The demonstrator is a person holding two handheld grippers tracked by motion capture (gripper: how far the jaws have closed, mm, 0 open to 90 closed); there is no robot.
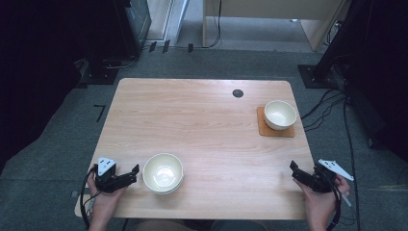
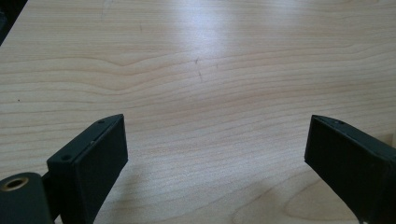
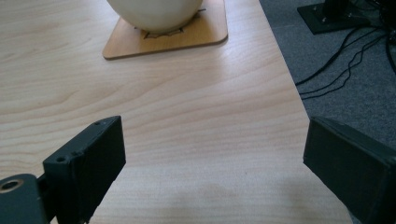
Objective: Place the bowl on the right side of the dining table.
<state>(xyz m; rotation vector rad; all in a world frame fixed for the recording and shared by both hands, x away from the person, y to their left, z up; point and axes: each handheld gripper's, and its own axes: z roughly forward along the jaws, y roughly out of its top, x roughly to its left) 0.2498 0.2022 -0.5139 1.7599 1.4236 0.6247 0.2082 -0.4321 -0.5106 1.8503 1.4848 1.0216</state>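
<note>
— High view first: what sits on the wooden table (image 1: pixel 202 120)?

— 2 cream bowls. The near bowl (image 1: pixel 163 173) rests toward 7 o'clock of the tabletop, and may be a stack of 2, since a second rim shows beneath it. The far bowl (image 1: pixel 279 114) stands on a brown coaster (image 1: pixel 275 129) toward 2 o'clock. A small dark round grommet (image 1: pixel 237 93) lies near 12 o'clock.

— And the hands?

— The left gripper (image 1: pixel 129 174) is held at the table's near left corner, just beside the near bowl but apart from it. The right gripper (image 1: pixel 294 171) hovers at the near right edge, well apart from the far bowl.

— Left gripper view?

— Its 2 black jaws stand wide apart with bare wood grain between them, nothing held.

— Right gripper view?

— Jaws likewise spread wide and empty. At 12 o'clock the far bowl (image 3: pixel 154 14) sits on its coaster (image 3: pixel 196 32); at 2 o'clock, grey carpet (image 3: pixel 336 70) with black cables (image 3: pixel 343 56) lies beyond the table edge.
</note>
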